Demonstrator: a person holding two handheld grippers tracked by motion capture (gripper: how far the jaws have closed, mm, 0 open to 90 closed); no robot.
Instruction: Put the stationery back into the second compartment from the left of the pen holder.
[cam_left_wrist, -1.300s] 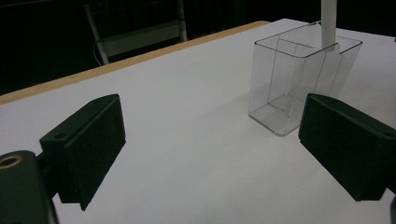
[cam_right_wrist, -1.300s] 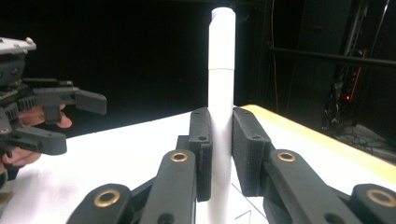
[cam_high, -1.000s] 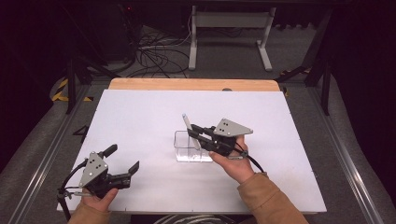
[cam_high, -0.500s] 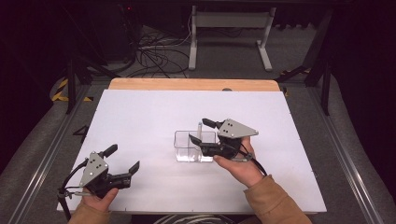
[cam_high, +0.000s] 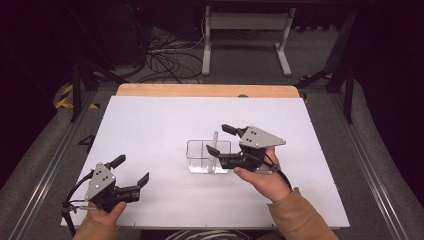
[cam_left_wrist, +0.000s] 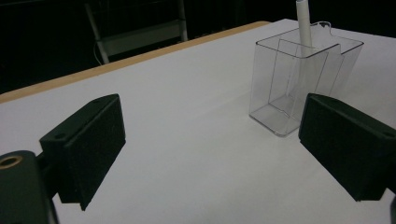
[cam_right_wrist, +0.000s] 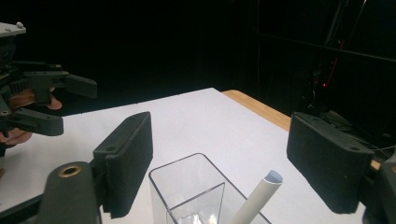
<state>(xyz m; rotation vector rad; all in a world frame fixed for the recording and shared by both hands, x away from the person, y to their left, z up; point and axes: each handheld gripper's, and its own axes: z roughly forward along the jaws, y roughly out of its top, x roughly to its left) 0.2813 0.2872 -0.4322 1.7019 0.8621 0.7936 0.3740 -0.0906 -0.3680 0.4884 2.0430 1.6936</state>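
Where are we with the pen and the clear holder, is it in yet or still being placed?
Done: the white pen stands in the clear holder, leaning on a wall in one compartment. In hand: nothing; the right gripper is beside the holder with jaws open and apart from the pen, and the left gripper is open near the table's front corner. Left: apparently only moving the right gripper away.

Dark room, grey carpet (cam_high: 380, 150), tangled cables (cam_high: 167, 52) (floor), metal stand (cam_high: 245, 30)

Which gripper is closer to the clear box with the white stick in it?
The right gripper is closer: it sits right beside the clear box, jaws open by the white stick. The left gripper is open too, apart near the table's front left corner.
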